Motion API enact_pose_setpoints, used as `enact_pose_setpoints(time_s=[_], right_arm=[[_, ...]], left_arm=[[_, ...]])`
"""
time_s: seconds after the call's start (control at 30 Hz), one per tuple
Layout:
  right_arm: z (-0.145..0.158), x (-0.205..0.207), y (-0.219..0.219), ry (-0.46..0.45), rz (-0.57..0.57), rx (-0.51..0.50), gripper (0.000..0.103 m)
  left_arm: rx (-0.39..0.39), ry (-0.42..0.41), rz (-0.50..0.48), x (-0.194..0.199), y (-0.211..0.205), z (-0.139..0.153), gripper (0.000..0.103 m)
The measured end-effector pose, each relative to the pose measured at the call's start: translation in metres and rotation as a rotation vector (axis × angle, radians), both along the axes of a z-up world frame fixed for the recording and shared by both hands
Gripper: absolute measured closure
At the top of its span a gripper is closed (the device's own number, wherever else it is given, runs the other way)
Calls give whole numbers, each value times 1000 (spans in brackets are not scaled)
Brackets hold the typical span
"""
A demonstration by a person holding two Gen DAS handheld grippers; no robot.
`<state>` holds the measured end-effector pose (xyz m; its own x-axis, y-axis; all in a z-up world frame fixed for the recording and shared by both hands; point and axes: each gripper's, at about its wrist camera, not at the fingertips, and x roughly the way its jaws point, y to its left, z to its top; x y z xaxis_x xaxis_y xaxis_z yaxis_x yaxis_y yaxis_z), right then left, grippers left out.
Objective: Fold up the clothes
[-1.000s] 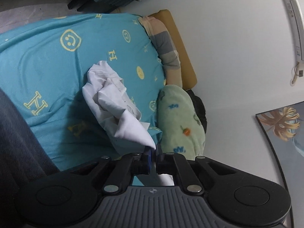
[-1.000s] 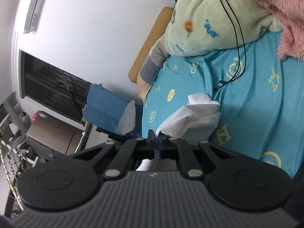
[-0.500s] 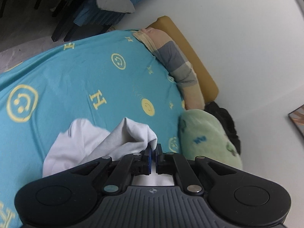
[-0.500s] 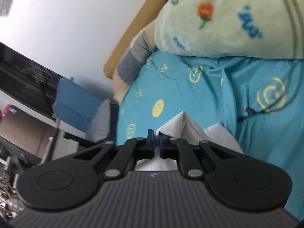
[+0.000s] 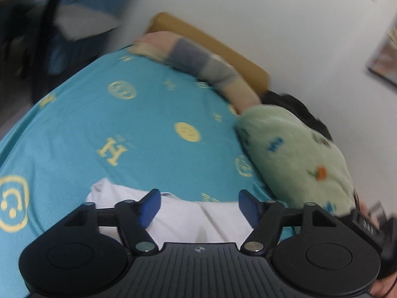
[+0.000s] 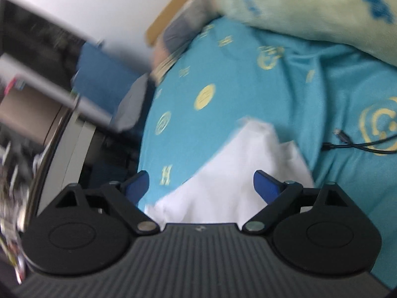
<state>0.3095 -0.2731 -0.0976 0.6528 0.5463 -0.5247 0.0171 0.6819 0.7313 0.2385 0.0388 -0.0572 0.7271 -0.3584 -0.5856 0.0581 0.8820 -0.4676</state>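
Left wrist view, left to right: your left gripper (image 5: 199,204) hangs low over the white cotton garment (image 5: 188,219), which lies on the turquoise bedsheet printed with yellow smiley faces and letters (image 5: 139,114). A second ago these jaws were pinched shut on a raised fold of that cloth; now they are opening and stand wide, the blue pads (image 5: 150,207) clear of the fabric, which lies between and beneath them. To the right sit the pale green fleece blanket with blue and orange motifs (image 5: 292,154) and, behind it, the striped grey-and-beige pillow (image 5: 211,67) against the tan headboard (image 5: 213,44).

Right wrist view, left to right: blurred dark shelving (image 6: 32,94) beside the bed, then the same sheet, then your right gripper (image 6: 201,186). Its jaws, also clamped on the garment a second ago, are opening and wide apart; the white cloth spreads flat between them with no pad pressing on it. A black cable (image 6: 359,146) lies on the sheet at right, just beyond the garment's edge.

Reading: you have carried the garment down to the bed and let go with both hands. It appears laid out but not yet folded, so the likely next step is to regrasp two edges; mind the cable when you reach right.
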Motion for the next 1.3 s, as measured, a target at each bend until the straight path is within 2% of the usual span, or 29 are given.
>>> enact_pose_setpoints(time_s=[0.07, 0.1, 0.13, 0.17, 0.27, 0.33, 0.4, 0.47, 0.53, 0.67, 0.77, 0.87, 0.93, 1.0, 1.07, 1.13, 1.2, 1.23, 1.27, 1.3], right_arm=[[-1, -3, 12, -33, 37, -62, 11], [-3, -3, 17, -43, 51, -99, 16], [-7, 3, 23, -42, 79, -153, 34], [-14, 9, 28, -37, 93, -231, 43], [-41, 27, 41, -48, 127, -413, 49], [-57, 35, 44, -48, 128, -438, 51], [-57, 32, 46, -77, 116, -454, 49], [-50, 23, 49, -78, 131, -480, 49], [-38, 11, 49, -89, 147, -489, 49], [-13, -25, 46, -119, 139, -453, 49], [-10, -47, 51, -98, 120, -470, 48], [-31, -53, 60, -50, 141, -525, 50], [-39, -54, 60, -24, 131, -524, 51], [-32, -59, 53, 7, 91, -489, 51], [-24, -66, 43, 42, 35, -440, 50], [-21, -79, 26, 83, -28, -317, 48], [-26, -91, 12, 135, -65, -164, 36], [-31, -96, 7, 162, -79, -90, 25], [-35, -101, 2, 188, -93, -16, 18], [-39, -106, -3, 215, -108, 59, 18]], left_arm=[[59, 6, -15, -1, -10, -6, 24], [88, 9, -22, -2, -14, -9, 24], [119, 20, -22, 0, -19, -14, 24], [150, 40, -18, 4, -23, -21, 24], [222, 101, -21, 18, -32, -46, 24], [251, 122, -4, 24, -35, -60, 24], [280, 114, 3, 19, -41, -63, 25], [304, 93, -6, 11, -49, -61, 25], [287, 77, -45, -2, -55, -53, 25], [299, 51, -81, -39, -62, -37, 25], [329, 60, -74, -61, -65, -31, 25], [353, 98, -65, -72, -69, -42, 25], [359, 118, -59, -73, -70, -47, 25], [321, 130, -41, -78, -66, -44, 25], [248, 136, -30, -85, -57, -36, 23], [140, 161, -22, -92, -43, -31, 23], [10, 206, -12, -99, -27, -30, 22], [-58, 230, -7, -102, -20, -30, 21], [-120, 257, 1, -104, -13, -33, 21], [-172, 288, 13, -106, -6, -38, 21]])
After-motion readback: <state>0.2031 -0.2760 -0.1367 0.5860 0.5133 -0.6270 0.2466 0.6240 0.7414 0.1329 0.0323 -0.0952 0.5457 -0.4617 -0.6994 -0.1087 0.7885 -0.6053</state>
